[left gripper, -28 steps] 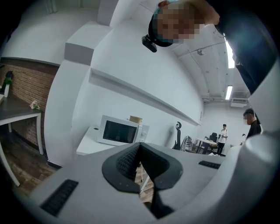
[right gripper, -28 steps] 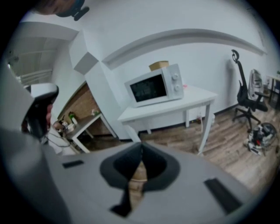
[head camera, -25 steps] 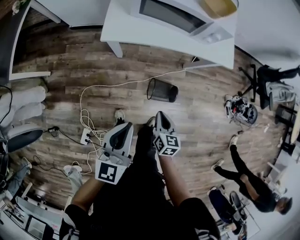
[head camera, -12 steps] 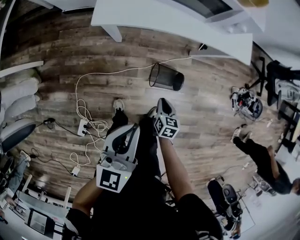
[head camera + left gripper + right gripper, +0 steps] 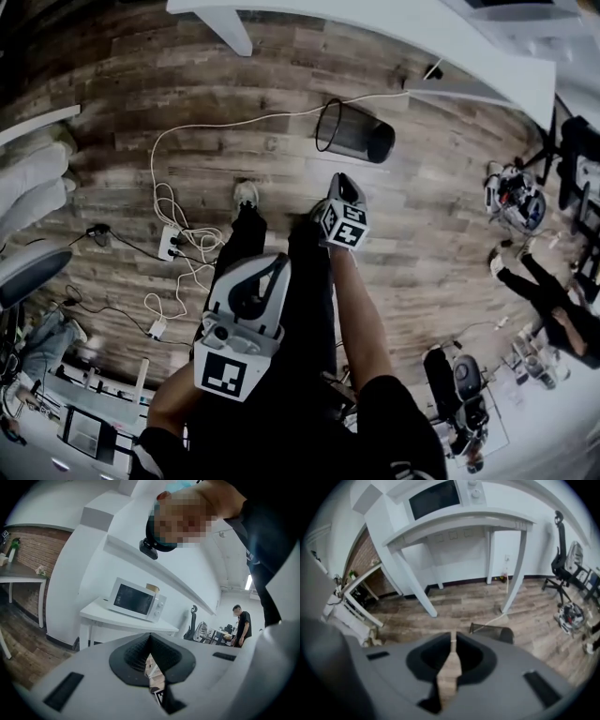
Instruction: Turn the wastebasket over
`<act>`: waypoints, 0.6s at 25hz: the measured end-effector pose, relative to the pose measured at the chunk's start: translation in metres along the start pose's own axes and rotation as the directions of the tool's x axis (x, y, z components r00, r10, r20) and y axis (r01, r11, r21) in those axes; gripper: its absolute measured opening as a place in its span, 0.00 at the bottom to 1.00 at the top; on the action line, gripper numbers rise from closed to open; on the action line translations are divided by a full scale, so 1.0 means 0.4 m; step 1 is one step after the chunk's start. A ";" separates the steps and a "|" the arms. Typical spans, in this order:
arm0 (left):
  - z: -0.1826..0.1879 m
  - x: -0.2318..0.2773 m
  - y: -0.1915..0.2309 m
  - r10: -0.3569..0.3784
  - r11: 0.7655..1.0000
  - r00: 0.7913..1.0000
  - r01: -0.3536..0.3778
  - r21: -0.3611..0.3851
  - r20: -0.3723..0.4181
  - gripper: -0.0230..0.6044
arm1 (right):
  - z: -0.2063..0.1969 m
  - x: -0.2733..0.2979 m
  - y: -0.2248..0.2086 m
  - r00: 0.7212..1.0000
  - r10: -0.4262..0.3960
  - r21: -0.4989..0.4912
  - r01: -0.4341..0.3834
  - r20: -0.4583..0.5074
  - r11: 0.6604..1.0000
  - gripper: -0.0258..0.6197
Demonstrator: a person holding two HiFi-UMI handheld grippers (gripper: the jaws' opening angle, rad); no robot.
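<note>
Two hand-held grippers are in play, and both are narrow, jaws together with nothing between them. The left hand-held gripper (image 5: 274,267) sits low in front of the person's body and points nearly level; its own view looks past its tips (image 5: 150,637) at a microwave (image 5: 136,599) on a white surface (image 5: 101,616). The right hand-held gripper (image 5: 345,183) is held farther out and tips steeply toward the wooden floor (image 5: 122,84).

The wastebasket (image 5: 356,136) is a dark mesh one lying on its side on the floor, ahead of the right hand-held gripper's tip and apart from it, with its open mouth turned toward the left hand-held gripper's side. In the right gripper view it shows just beyond the tips (image 5: 453,637), slightly to their right (image 5: 492,632), in front of the surface's legs.

One white cable (image 5: 234,127) runs across the floor past the wastebasket's mouth to a power strip (image 5: 171,244), left of the left hand-held gripper.
</note>
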State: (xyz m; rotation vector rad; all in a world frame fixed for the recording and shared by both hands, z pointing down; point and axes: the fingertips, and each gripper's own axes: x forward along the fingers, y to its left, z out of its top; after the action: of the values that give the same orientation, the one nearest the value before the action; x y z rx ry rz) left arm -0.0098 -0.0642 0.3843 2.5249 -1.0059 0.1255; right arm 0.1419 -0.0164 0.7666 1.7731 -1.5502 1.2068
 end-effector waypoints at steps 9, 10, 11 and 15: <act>-0.119 0.020 0.078 0.016 0.999 1.000 -0.016 -0.029 -0.006 0.09 | -0.111 0.221 -0.056 0.997 -0.053 -0.034 0.051 -0.053 0.998 0.09; -0.128 0.021 0.083 0.020 0.999 1.000 -0.020 -0.035 -0.008 0.09 | -0.121 0.239 -0.065 0.996 -0.059 -0.039 0.057 -0.062 0.998 0.10; -0.137 0.023 0.088 0.022 0.999 1.000 -0.022 -0.039 -0.009 0.09 | -0.130 0.259 -0.072 0.995 -0.064 -0.041 0.061 -0.070 0.997 0.12; -0.157 0.045 0.102 0.006 1.000 1.000 -0.006 -0.023 -0.002 0.09 | -0.136 0.341 -0.095 0.993 -0.086 -0.040 0.083 -0.082 0.996 0.20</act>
State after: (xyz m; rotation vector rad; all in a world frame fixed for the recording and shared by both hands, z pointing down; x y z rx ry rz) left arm -0.0197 -0.0764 0.4596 2.5007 -1.0080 0.1169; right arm 0.1572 -0.0338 0.9165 1.7246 -1.4267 1.1889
